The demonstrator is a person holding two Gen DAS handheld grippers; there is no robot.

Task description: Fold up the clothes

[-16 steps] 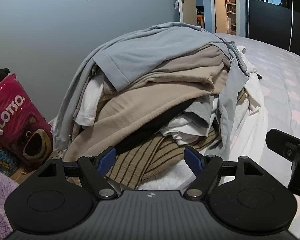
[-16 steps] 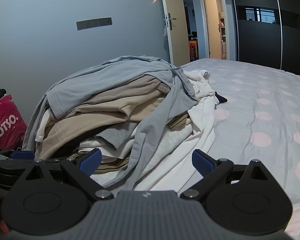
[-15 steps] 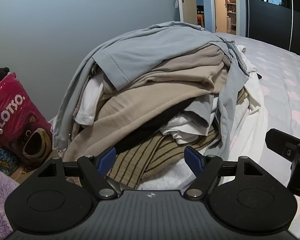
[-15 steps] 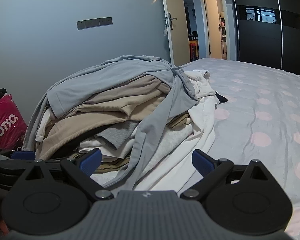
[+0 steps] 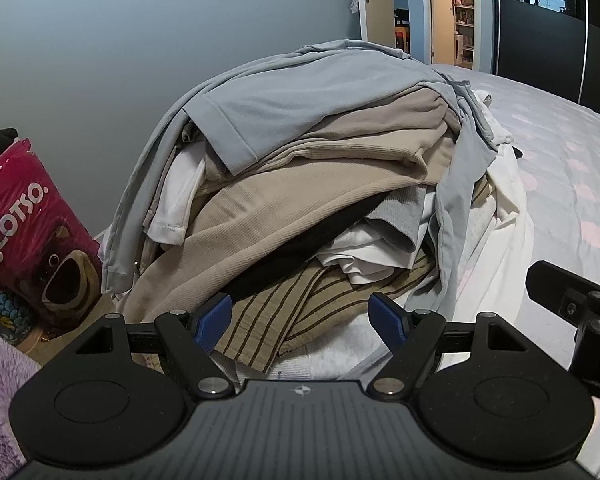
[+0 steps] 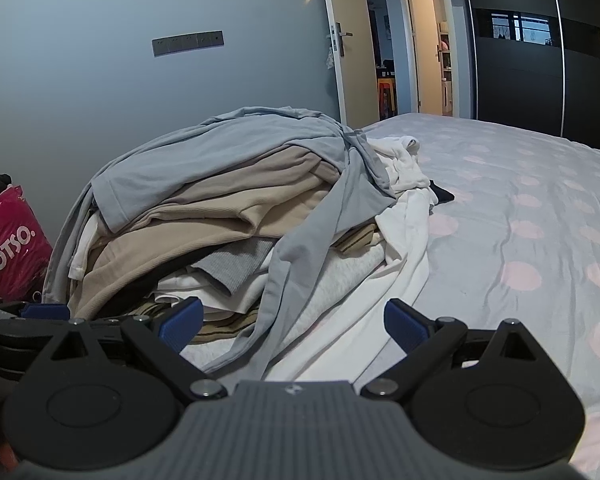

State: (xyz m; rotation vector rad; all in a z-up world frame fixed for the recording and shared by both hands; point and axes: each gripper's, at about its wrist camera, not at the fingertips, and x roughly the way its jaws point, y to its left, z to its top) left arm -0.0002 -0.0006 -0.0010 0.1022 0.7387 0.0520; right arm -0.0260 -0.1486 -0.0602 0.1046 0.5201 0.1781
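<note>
A tall pile of clothes [image 5: 308, 184] lies on the bed, topped by a light grey-blue garment [image 5: 300, 96] over beige ones [image 5: 284, 208], with a brown striped piece [image 5: 288, 312] at the bottom front. The pile also shows in the right wrist view [image 6: 228, 216], with white garments [image 6: 404, 216] trailing to its right. My left gripper [image 5: 302, 318] is open and empty, just in front of the striped piece. My right gripper [image 6: 294, 322] is open and empty, in front of the pile's right side, above a hanging grey-blue sleeve [image 6: 300, 264].
The bed sheet [image 6: 520, 216] with pink dots stretches to the right. A pink LOTSO bag [image 5: 32, 236] stands left of the pile against the grey wall. A purple fluffy fabric [image 5: 0, 364] lies at lower left. An open door [image 6: 380, 60] is behind.
</note>
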